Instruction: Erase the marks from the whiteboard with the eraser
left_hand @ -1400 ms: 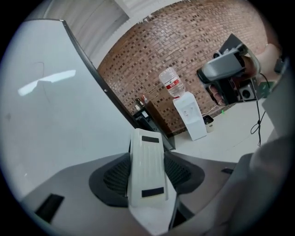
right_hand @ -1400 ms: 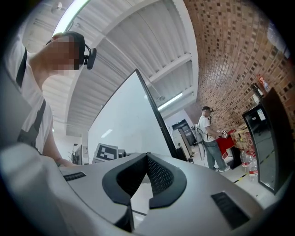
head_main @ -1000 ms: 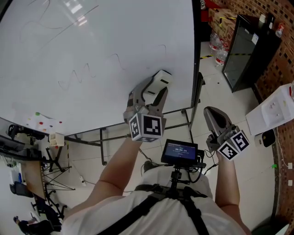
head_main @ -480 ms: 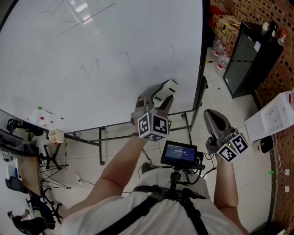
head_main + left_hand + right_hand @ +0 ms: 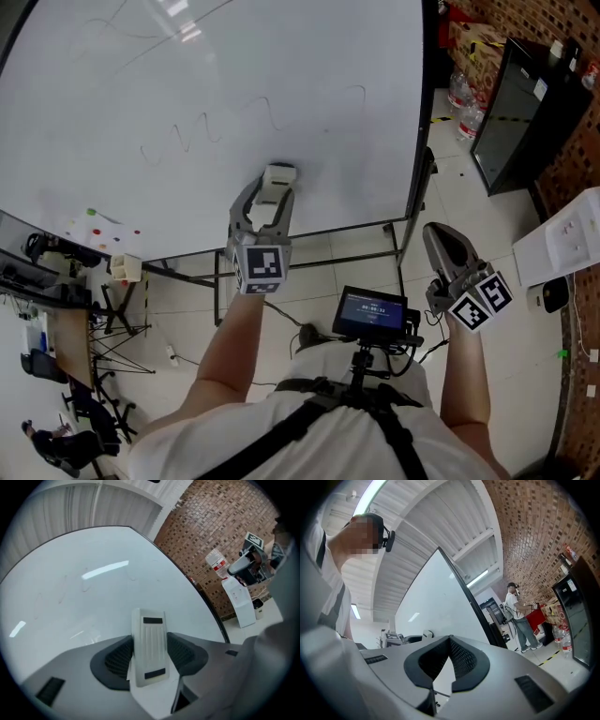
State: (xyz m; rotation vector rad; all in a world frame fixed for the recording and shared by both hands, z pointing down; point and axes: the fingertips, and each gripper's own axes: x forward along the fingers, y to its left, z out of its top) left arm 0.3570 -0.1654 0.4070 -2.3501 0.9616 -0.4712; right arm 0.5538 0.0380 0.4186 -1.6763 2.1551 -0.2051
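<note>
- Fingers of the left gripper (image 5: 272, 192) are clamped on the two long sides of the white eraser (image 5: 278, 178), which stands up between them with its ribbed back toward the gripper camera; the right gripper (image 5: 448, 246) has its fingertips together with nothing between them, and it hangs low at the right, well apart from the board.
- The whiteboard (image 5: 234, 94) fills the far left and centre of the head view and stands on a dark metal frame (image 5: 309, 234).
- A black cabinet (image 5: 525, 94) stands at the far right, against a brick wall, with water bottles (image 5: 466, 103) on the floor just beside it.
- A small monitor (image 5: 373, 312) sits near the person's chest, between the two arms.
- The eraser is at the lower middle of the board, below the marks; I cannot tell whether it touches the surface.
- A thin wavy line (image 5: 225, 127) runs across the board above the eraser, clear of it, and fainter strokes (image 5: 141, 33) show at the far left.
</note>
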